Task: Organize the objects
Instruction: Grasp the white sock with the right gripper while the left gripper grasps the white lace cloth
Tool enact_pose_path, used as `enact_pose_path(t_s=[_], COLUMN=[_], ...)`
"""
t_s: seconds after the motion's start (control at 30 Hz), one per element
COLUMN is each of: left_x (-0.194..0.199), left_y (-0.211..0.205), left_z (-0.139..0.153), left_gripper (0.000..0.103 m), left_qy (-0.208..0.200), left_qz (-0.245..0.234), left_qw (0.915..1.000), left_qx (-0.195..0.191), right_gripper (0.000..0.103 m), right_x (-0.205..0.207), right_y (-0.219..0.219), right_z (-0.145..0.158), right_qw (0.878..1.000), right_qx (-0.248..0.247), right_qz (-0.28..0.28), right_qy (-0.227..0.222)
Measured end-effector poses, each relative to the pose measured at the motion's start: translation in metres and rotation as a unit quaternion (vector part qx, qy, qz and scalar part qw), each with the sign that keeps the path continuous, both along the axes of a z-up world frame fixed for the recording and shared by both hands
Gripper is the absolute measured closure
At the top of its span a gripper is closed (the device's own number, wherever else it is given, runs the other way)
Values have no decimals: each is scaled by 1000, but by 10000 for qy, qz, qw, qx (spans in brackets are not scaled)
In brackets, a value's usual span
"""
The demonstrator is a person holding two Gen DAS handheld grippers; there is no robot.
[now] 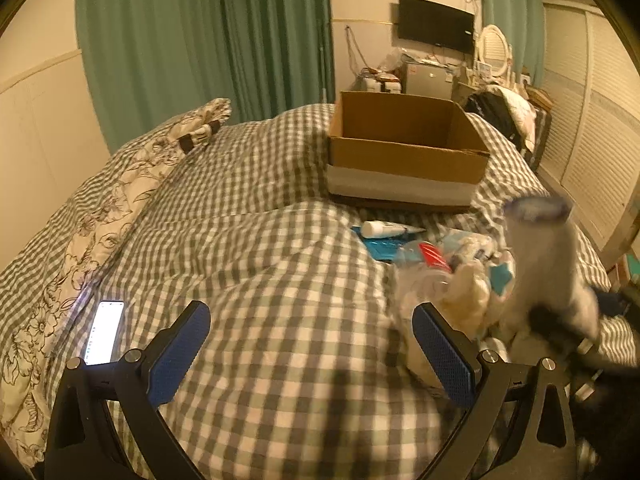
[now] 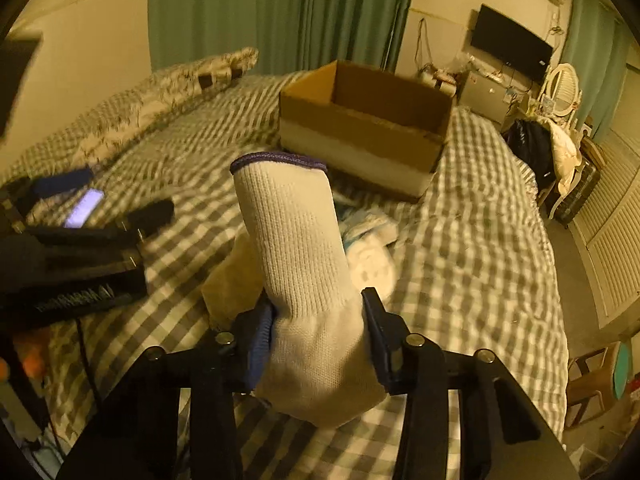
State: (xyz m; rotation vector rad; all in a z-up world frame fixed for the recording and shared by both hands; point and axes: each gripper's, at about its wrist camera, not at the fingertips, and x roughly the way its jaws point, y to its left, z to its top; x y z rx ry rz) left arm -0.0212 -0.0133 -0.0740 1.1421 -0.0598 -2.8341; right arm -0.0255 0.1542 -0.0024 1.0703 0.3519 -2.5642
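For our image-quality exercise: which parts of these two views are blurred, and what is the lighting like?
Left wrist view: the white glove held in the right gripper is motion-smeared, while the cardboard box stays sharp. Right wrist view: the glove is crisp, the left gripper and bedding blurred. Both: dim yellowish light, fisheye bending.

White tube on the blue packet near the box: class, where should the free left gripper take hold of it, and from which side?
Grip the white tube across its round body, near the wider capped end, coming down from above. It lies flat on the blue packet, long axis roughly left to right in the left wrist view, so the fingers should close across its width. The left gripper is open and empty.
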Motion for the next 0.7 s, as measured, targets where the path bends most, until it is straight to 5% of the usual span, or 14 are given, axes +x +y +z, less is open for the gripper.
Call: enact_pose_path(t_s=[0.33, 0.43, 0.57, 0.7], left_x=[-16, -24, -26, -18], left_y=[53, 60, 68, 69], left_z=[-17, -30, -45, -38], left_gripper=[7, 28, 76, 90], left_qy=[-350, -596, -842, -680], left_qz=[-799, -909, -1123, -1153], left_qw=[9960, 9938, 9897, 9909], left_qx=[196, 244, 270, 123], right_gripper=[63, 63, 63, 63], right_x=[-6, -9, -13, -13], right_y=[45, 51, 54, 58], right_z=[36, 33, 26, 23], right_qw=[9972, 9974, 9976, 9975], right_qx=[-162, -201, -242, -258], right_qz=[-592, -603, -609, -628], right_qy=[427, 331, 229, 199])
